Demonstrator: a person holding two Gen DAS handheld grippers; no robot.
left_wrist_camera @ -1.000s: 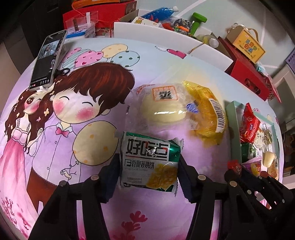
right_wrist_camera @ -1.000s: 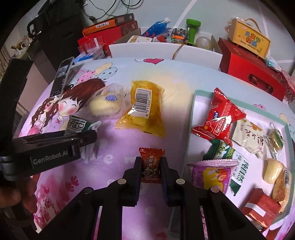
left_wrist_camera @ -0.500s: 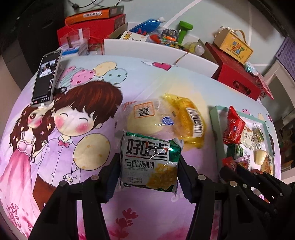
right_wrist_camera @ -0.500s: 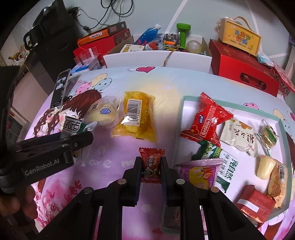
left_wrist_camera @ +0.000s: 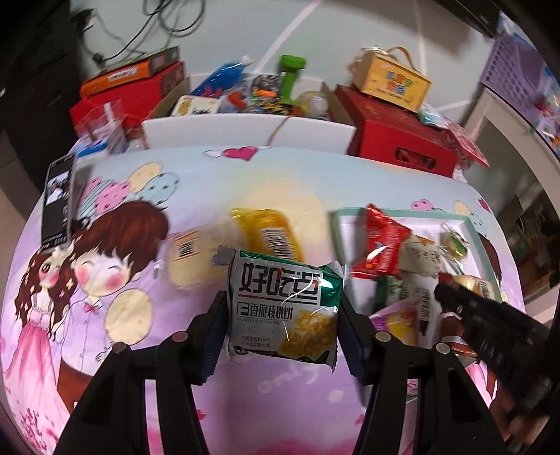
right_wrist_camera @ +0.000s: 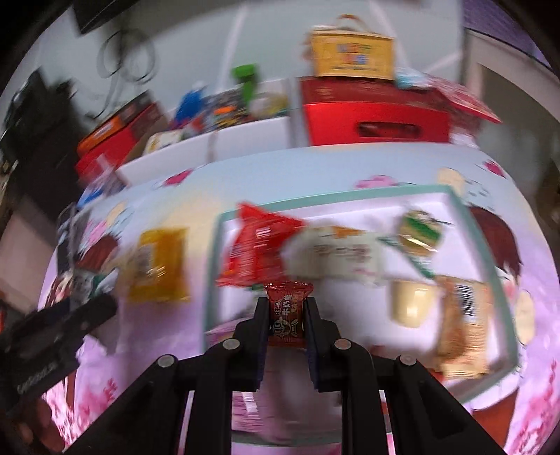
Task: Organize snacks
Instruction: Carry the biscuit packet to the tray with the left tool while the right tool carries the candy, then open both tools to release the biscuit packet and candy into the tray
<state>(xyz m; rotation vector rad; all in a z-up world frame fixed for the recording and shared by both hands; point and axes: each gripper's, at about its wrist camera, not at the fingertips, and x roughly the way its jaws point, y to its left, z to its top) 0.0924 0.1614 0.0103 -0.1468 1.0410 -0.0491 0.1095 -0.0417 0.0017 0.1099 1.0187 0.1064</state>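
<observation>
Both grippers now nearer tray (right_wrist_camera: 490,280); red candy (right_wrist_camera: 287,316) seemingly upright, long axis vertical.

A pale grey-green floor (left_wrist_camera: 217,31) with white lines lay behind, a table under a pink cartoon cloth (left_wrist_camera: 115,196), red boxes (left_wrist_camera: 395,140) beyond it, a purple basket (left_wrist_camera: 518,66) at right.

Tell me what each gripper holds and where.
Left gripper clamps the green-and-white cracker pack by its two side edges. Right gripper pinches the small red candy across its middle.
</observation>
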